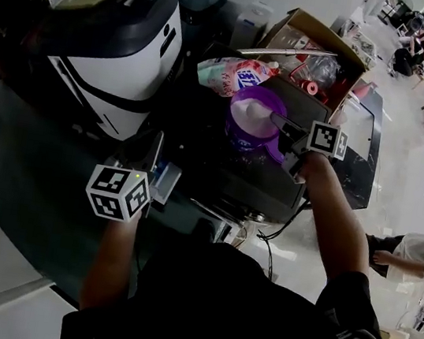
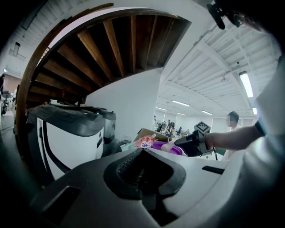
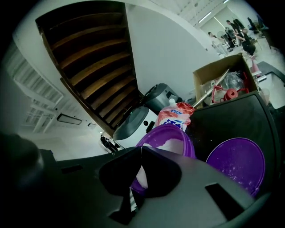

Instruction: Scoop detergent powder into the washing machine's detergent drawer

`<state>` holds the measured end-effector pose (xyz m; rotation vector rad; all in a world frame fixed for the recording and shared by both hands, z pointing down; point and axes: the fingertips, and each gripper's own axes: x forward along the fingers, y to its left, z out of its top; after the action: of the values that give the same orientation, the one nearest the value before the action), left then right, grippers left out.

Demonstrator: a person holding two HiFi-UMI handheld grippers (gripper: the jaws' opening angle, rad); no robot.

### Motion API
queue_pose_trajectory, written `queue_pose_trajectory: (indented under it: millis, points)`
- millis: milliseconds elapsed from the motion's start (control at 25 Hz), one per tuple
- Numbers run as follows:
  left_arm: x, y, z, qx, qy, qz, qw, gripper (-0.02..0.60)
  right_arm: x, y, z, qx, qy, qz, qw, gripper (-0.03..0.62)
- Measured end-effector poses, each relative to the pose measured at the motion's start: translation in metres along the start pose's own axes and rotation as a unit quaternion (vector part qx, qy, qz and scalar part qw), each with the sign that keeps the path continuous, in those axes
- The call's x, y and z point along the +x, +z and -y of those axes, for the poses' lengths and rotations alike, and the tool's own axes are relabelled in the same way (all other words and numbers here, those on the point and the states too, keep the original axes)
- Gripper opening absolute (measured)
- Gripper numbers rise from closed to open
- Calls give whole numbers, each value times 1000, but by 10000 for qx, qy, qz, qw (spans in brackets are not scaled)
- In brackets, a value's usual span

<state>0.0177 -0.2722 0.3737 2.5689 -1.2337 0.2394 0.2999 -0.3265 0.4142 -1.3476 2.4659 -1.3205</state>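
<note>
Leftward, a white and grey machine (image 1: 116, 70) fills much of the head view, and next to it a black machine top (image 1: 272, 190) carries most of the rest. Behind that stands an open cardboard box (image 1: 299, 23) crammed with oddments, with a metal bar (image 1: 286, 54) lying across it. A pink detergent pouch (image 1: 231, 74) sits between the box and the purple tub (image 3: 171, 133). The tub stands on the black top, with its purple lid (image 3: 236, 164) lying flat just beside it, dusted with white. Detergent powder (image 3: 171, 144) is heaped inside the tub. My right claw (image 3: 140, 151) is at the tub's near rim, jaws pinched on the handle of a white scoop (image 1: 254, 112) whose bowl is in the powder — the claw's own body hides most of that handle. My left claw (image 2: 142, 153) hangs low and well apart from the tub, jaws closed on nothing. A pale blue part (image 1: 166, 181) sits just beside it — I cannot tell whether that is the drawer.
</note>
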Motion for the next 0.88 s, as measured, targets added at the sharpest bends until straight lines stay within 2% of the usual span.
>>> queue_pose_trajectory:
  millis: [480,680,880]
  points:
    - [21,11,16,143,308,-90,9994,8,-11,15,7,475,809,411,9947,18]
    - [28,14,24,214,203,-77,9995,8,-20,19,5,587,791,639,9931,18]
    - [22,18,15,206,56,27,9998,8,-27,20,-4,544,492,860,9936,18]
